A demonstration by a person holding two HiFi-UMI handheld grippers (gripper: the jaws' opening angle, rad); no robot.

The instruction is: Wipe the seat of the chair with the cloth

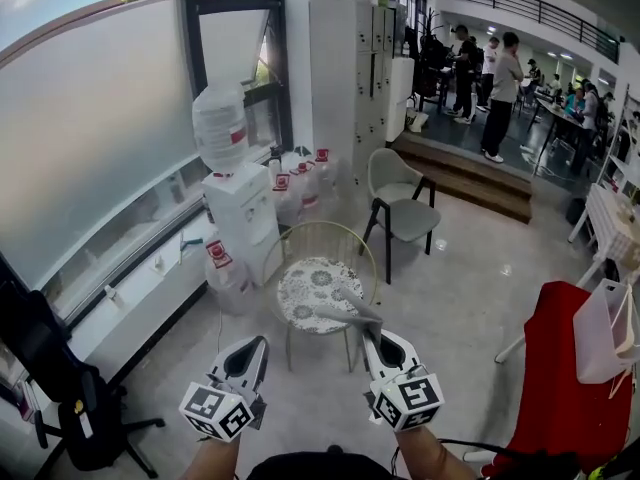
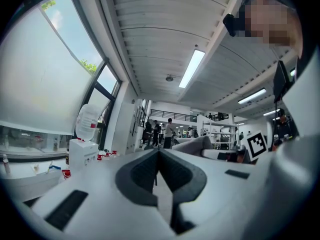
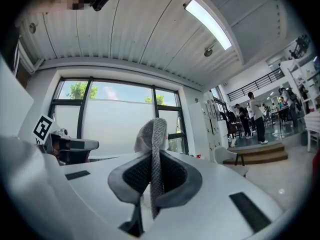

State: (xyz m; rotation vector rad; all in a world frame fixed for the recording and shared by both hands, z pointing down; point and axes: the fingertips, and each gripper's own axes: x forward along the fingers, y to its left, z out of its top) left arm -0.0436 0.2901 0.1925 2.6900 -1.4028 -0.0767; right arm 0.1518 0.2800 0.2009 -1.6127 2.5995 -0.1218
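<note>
The right gripper (image 3: 156, 156) has its jaws clamped on the cloth (image 3: 154, 134), a grey knitted strip pinched edge-on between the pads, its free end standing up past the tips. From the head view the right gripper (image 1: 370, 336) is held low, in front of the person's body, and the cloth (image 1: 345, 311) sticks out ahead of it over the near edge of the chair (image 1: 322, 230). The cloth does not visibly rest on the seat (image 1: 308, 290), a round patterned pad inside a thin wire frame.

The left gripper (image 2: 159, 153) has its jaws together with nothing between them. It (image 1: 260, 343) sits level with the right one, just beside it, short of the chair and to its left. Both grippers point forward and away from the person, with the wrists at the bottom edge of the head view; each gripper's own view tilts up toward the ceiling (image 2: 165, 39).

Beyond the chair stands a water dispenser (image 1: 238, 203) by the window (image 1: 95, 128), and a grey chair (image 1: 398, 206) stands further back on the floor (image 1: 470, 298).
</note>
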